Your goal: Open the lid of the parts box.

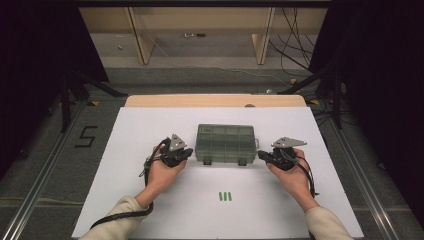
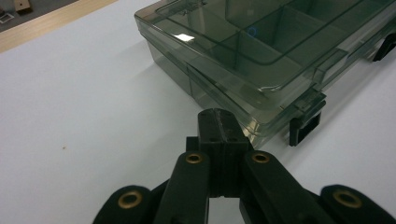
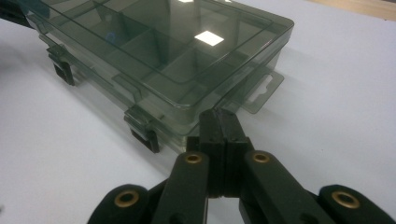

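A smoky clear plastic organiser box (image 1: 226, 143) with its lid down lies in the middle of the white table sheet. Its inner compartments (image 2: 261, 32) show through the lid, and two dark latches (image 3: 142, 135) sit on its near edge. My left gripper (image 1: 189, 152) rests just off the box's front left corner (image 2: 254, 128), jaws shut with nothing between them. My right gripper (image 1: 261, 154) points at the front right corner (image 3: 191, 128), beside the hang tab (image 3: 261, 91), jaws also pressed together and empty. I cannot tell whether either tip touches the box.
Three short green marks (image 1: 224, 196) lie on the white sheet (image 1: 150, 125) nearer the person. A wooden strip (image 1: 215, 100) runs along the table's far edge. Dark stands and cables (image 1: 295, 45) fill the floor beyond.
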### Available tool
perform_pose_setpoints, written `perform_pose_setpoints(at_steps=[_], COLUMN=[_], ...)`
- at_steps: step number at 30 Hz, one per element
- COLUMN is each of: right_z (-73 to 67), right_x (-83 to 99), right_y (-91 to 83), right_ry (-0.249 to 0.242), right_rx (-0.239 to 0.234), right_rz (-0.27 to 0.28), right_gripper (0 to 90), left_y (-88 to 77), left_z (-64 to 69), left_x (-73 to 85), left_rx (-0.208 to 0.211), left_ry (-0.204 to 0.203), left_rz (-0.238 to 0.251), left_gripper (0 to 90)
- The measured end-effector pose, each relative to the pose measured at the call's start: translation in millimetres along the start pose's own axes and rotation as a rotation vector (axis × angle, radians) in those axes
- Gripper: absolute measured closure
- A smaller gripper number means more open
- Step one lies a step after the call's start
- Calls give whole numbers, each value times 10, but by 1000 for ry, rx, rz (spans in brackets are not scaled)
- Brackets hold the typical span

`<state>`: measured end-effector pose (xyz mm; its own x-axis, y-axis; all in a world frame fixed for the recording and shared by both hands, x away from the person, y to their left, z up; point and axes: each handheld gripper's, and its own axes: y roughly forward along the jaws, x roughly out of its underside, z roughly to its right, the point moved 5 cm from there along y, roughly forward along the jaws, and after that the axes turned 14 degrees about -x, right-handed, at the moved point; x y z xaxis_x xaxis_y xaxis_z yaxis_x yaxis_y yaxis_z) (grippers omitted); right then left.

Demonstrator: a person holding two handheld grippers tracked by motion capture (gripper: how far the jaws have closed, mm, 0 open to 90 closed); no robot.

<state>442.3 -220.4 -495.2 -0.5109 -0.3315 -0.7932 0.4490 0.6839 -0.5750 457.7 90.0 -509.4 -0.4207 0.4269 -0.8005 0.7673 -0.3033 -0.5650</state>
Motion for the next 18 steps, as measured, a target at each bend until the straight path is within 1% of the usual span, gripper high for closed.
perform_pose_setpoints(at_steps=[1, 2, 3, 4, 5, 6, 7, 8, 10, 11, 12, 13, 14, 15, 16, 17, 18], right_z=[0, 5, 5, 4, 0, 6, 8, -5, -2, -2, -2, -2, -3, -4, -4, -5, -10], right_x=[0, 4, 6, 8, 10, 10, 11, 13, 13, 13, 12, 13, 12, 12, 12, 11, 8], right_y=[0, 13, 15, 16, 19, 21, 24, 25, 32, 32, 33, 32, 32, 33, 33, 32, 29], right_ry=[0, -11, -12, -11, -6, -16, -20, -5, -17, -17, -18, -18, -16, -17, -18, -16, -7], right_rx=[0, 4, 2, 2, 4, 5, 5, 1, 1, 1, 3, 2, 1, 1, 1, 1, 0], right_rz=[0, -1, -5, -6, -3, -6, -7, -8, -10, -10, -10, -9, -9, -9, -8, -7, -3], right_gripper=[900, 900, 900, 900, 900, 900, 900, 900, 900, 900, 900, 900, 900, 900, 900, 900, 900], left_y=[0, 6, 13, 19, 19, 15, 10, 9, 8, 13, 6, -5, -5, 2, 2, -3, -4], left_z=[0, 12, 22, 26, 26, 37, 32, 33, 38, 42, 52, 45, 45, 65, 66, 79, 76], left_x=[0, 1, -4, -6, -6, -5, -8, -11, -13, -18, -17, -20, -20, -31, -42, -43, -52], left_rx=[0, 0, 1, 3, 3, 5, 3, 4, 5, 6, 12, 22, 22, 15, 18, 27, 20], left_ry=[0, 7, 11, 13, 13, 7, 18, 21, 21, 24, 16, 42, 42, 23, 29, 17, 30], left_rz=[0, -13, 0, 3, 3, -7, -5, -3, 0, 13, 1, -2, -2, 13, 19, 10, 21], left_gripper=[900, 900, 900, 900, 900, 900, 900, 900, 900, 900, 900, 900, 900, 900, 900, 900, 900])
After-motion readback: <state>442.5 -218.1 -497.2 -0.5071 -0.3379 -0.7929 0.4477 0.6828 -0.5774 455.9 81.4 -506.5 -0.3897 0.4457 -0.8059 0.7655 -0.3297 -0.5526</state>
